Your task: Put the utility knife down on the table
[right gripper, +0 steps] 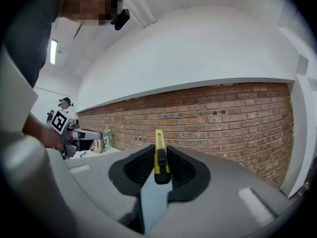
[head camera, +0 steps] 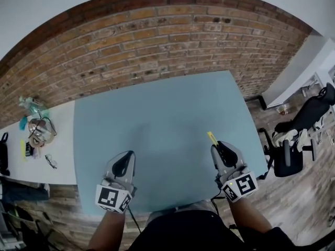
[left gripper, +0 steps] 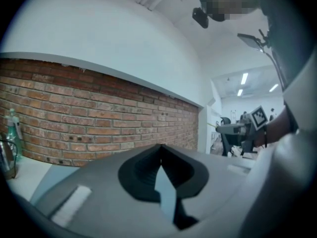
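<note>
The right hand-held gripper (head camera: pixel 218 147) is clamped on a slim yellow-and-black plastic utility knife (right gripper: pixel 159 155) over the pale blue bench (head camera: pixel 157 114) (the left hand-held gripper (head camera: pixel 127 156) is closed and empty), and the knife looks light, stiff and slick, best pinched across its flat sides.

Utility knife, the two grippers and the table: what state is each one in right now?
Utility knife: clamped in the right gripper, yellow body sticking out past the jaw tips, no blade showing.
Right gripper: shut on the utility knife, held over the table's right side.
Left gripper: shut, nothing between its jaws.
Table: blue top, the knife not yet laid on it.
</note>
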Tool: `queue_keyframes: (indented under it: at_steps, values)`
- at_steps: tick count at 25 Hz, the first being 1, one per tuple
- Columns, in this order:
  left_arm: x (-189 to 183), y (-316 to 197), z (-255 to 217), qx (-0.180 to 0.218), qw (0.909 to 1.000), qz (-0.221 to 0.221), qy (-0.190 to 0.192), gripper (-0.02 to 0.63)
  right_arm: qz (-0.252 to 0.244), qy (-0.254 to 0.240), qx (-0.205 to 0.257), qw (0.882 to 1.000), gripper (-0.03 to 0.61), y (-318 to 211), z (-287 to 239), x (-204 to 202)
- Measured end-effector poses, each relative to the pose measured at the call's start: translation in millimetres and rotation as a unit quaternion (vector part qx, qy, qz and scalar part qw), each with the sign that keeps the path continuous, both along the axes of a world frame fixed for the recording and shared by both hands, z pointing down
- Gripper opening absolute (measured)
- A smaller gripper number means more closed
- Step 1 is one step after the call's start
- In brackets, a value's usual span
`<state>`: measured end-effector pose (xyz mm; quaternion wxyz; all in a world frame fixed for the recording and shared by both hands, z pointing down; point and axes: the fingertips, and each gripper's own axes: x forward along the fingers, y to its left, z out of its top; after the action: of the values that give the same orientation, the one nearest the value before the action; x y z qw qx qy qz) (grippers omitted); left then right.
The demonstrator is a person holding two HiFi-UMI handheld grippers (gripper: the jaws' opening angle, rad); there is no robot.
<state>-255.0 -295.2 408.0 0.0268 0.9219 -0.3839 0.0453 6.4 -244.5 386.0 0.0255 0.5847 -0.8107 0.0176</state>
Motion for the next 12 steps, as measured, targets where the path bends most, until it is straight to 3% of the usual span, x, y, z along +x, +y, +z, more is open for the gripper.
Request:
queue_keyframes:
  at_steps: [7,12]
  values:
    - [4,9,8,-0.017,0.9997,-0.008,-0.015,0.005,-0.009,-0.01,-0.012,1.0,0.077,-16,14,10]
    - [0,2,22,-0.036,0.9988,-0.026,-0.02,0.005,-0.023,0.016,-0.021,0.999,0.077,-24,32,11]
